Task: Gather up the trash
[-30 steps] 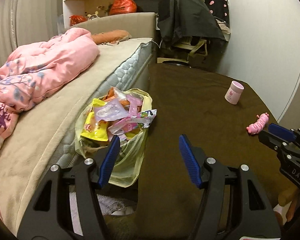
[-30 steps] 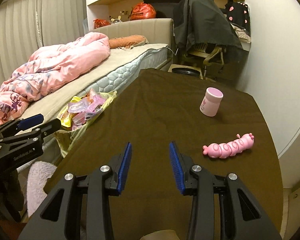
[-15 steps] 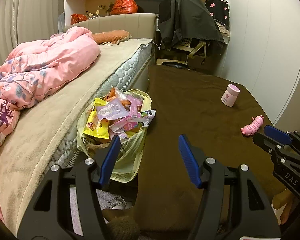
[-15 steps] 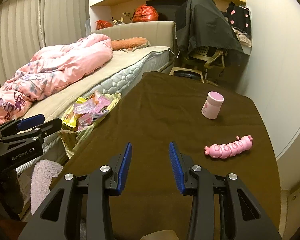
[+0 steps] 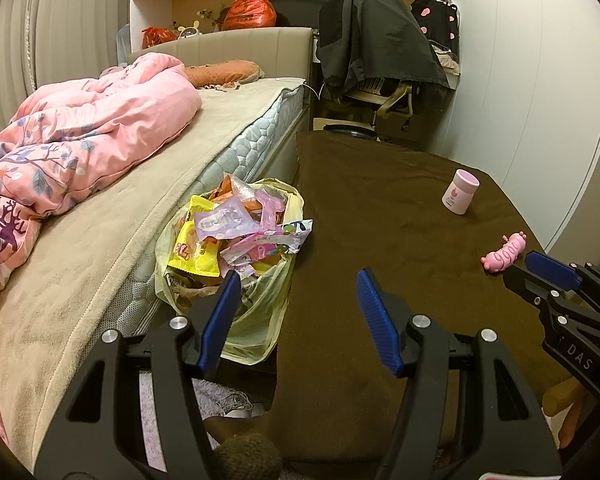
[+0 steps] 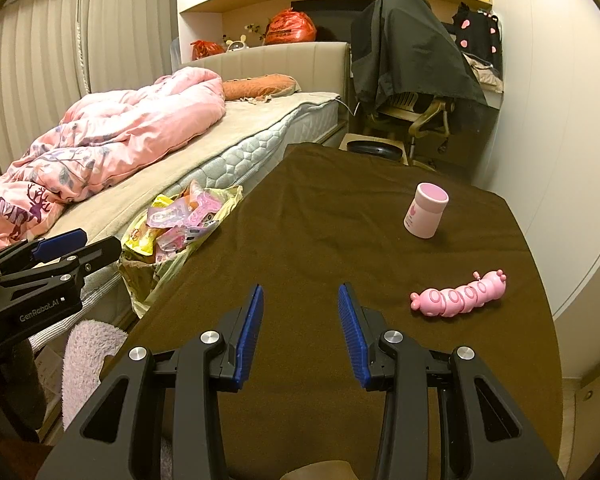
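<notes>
Trash bag point(image 5: 236, 264): stuffed with wrappers, wedged between bed point(image 5: 112, 240) and worktop point(image 5: 380, 216), within easy reach
Left gripper point(image 5: 296, 312): fingers apart, empty
Right gripper point(image 6: 300, 320): fingers apart, empty, over worktop

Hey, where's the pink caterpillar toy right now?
The pink caterpillar toy lies on the brown table, right of the right gripper, nearer the camera than the pink jar.
</notes>
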The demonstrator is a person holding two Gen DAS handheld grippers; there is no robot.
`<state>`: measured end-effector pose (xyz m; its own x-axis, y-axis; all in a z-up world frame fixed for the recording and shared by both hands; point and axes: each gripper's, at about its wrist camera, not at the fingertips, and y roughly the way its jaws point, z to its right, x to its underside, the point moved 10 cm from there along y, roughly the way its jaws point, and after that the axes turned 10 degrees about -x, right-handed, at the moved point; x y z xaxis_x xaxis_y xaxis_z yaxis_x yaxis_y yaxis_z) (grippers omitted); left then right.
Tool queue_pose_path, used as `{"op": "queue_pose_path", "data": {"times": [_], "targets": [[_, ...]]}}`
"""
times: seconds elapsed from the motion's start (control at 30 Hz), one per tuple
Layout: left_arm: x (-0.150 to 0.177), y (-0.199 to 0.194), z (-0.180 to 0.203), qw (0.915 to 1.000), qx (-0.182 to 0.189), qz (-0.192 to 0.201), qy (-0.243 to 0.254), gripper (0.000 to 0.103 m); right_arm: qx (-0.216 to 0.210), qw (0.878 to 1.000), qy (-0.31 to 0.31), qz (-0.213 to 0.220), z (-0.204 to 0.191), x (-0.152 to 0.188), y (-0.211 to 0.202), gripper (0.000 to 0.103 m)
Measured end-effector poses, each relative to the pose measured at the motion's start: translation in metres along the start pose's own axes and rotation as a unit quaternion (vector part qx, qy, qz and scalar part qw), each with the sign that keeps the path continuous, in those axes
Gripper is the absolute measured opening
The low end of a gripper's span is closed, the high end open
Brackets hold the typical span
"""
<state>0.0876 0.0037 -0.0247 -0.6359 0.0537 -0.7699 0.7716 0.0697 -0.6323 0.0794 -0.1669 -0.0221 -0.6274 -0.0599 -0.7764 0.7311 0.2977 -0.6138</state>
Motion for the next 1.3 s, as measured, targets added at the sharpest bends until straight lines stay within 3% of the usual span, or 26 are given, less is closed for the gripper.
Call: {"op": "queue_pose_path", "data": {"times": [1.3], "targets": [[-0.0003,-0.0015,-0.0007,1.0,0.0,0.002,-0.003,0.057,0.0,1.0,0.001,-0.001,-0.0038,0.0008,0.0011,0.037]]}}
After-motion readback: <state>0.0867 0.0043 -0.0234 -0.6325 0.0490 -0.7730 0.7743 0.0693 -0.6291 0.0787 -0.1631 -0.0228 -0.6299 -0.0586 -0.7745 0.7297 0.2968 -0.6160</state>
